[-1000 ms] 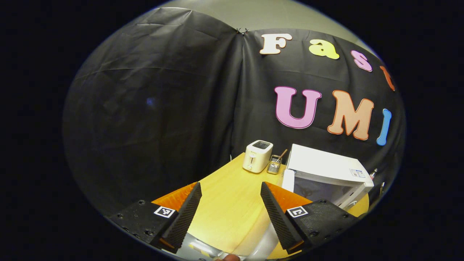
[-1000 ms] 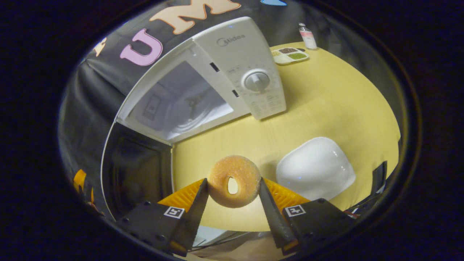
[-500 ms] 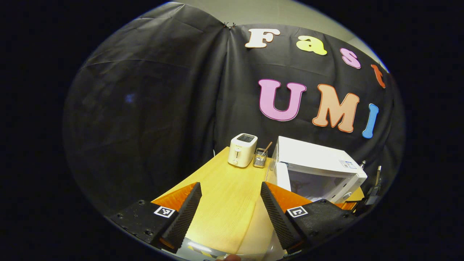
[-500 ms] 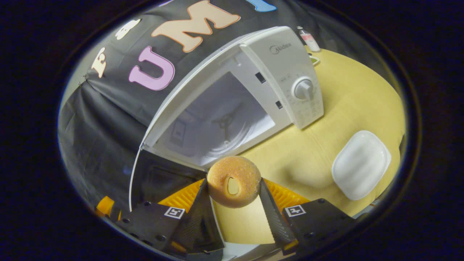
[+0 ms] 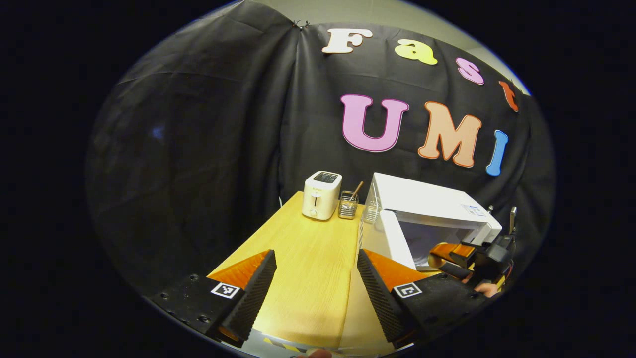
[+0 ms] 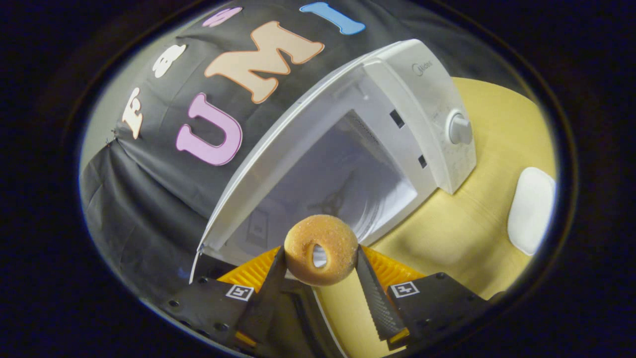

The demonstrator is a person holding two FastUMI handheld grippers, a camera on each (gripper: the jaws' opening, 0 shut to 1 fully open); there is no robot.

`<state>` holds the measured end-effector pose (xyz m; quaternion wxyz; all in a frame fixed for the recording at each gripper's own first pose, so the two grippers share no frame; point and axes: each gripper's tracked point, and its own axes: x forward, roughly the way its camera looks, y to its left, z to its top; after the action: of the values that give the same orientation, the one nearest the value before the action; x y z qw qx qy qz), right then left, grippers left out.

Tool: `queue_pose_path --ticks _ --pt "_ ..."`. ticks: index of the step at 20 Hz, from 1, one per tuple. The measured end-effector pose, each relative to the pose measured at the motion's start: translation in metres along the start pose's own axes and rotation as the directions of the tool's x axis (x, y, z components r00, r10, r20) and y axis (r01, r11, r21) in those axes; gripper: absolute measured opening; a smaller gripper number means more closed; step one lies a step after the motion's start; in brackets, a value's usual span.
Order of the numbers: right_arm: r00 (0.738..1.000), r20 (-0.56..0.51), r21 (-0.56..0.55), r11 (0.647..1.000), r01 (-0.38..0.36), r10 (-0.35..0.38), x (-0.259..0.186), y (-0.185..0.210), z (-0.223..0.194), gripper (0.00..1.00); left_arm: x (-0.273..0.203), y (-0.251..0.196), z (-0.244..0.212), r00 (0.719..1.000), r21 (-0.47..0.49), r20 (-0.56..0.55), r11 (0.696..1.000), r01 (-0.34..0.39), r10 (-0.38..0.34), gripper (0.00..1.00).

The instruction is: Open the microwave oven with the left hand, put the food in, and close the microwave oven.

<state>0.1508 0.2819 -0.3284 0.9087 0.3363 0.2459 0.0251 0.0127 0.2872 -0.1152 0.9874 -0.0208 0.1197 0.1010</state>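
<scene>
I held the doughnut clenched in the right claw, just before the open microwave. Left claw stood released over the worktop. Best entered level, clear of the door.

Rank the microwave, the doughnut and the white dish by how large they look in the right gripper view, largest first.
1. microwave, by far the largest.
2. doughnut, but it sits close to the camera, held in the right tool, so its apparent size is inflated.
3. white dish, farther off and cut by the view's edge; its rank against the doughnut is unsure.
</scene>
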Motion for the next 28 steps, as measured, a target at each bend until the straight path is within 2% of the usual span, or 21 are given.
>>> queue_pose_path --ticks 3,4,5,9,18,23,25,28 --pt "0.998 0.05 0.021 0.999 0.025 -0.026 0.024 0.001 0.003 0.77 0.006 -0.003 -0.005 0.999 0.011 -0.017 0.999 0.036 -0.036 0.96" --pt "0.997 0.071 0.026 0.999 0.032 -0.034 0.033 0.001 0.005 0.84 0.007 -0.003 -0.007 0.999 0.017 -0.019 0.999 0.046 -0.045 0.96" --pt "0.995 0.086 0.026 0.999 0.039 -0.042 0.042 0.0 0.007 0.77 0.008 -0.003 -0.008 0.998 0.025 -0.025 0.998 0.052 -0.051 0.96" --pt "0.989 0.123 0.015 0.997 0.076 -0.078 0.068 -0.004 0.007 0.77 0.008 -0.005 -0.017 0.995 0.028 -0.051 0.995 0.092 -0.09 0.96" --pt "0.978 0.169 -0.088 0.986 0.14 -0.124 0.099 -0.018 0.009 0.77 0.013 0.016 -0.03 0.995 -0.002 -0.086 0.999 0.048 -0.048 0.96" --pt "0.979 0.181 -0.112 0.987 0.114 -0.093 0.102 -0.009 0.01 0.75 0.012 0.02 -0.031 0.995 -0.005 -0.088 0.999 0.037 -0.037 0.96" --pt "0.976 0.199 -0.124 0.986 0.111 -0.084 0.096 -0.006 0.015 1.0 0.011 0.018 -0.031 0.996 -0.01 -0.086 0.999 0.037 -0.038 0.96" --pt "0.977 0.199 -0.144 0.984 0.108 -0.079 0.086 -0.007 0.017 0.99 0.012 0.017 -0.032 0.996 -0.01 -0.085 0.999 0.038 -0.038 0.96"
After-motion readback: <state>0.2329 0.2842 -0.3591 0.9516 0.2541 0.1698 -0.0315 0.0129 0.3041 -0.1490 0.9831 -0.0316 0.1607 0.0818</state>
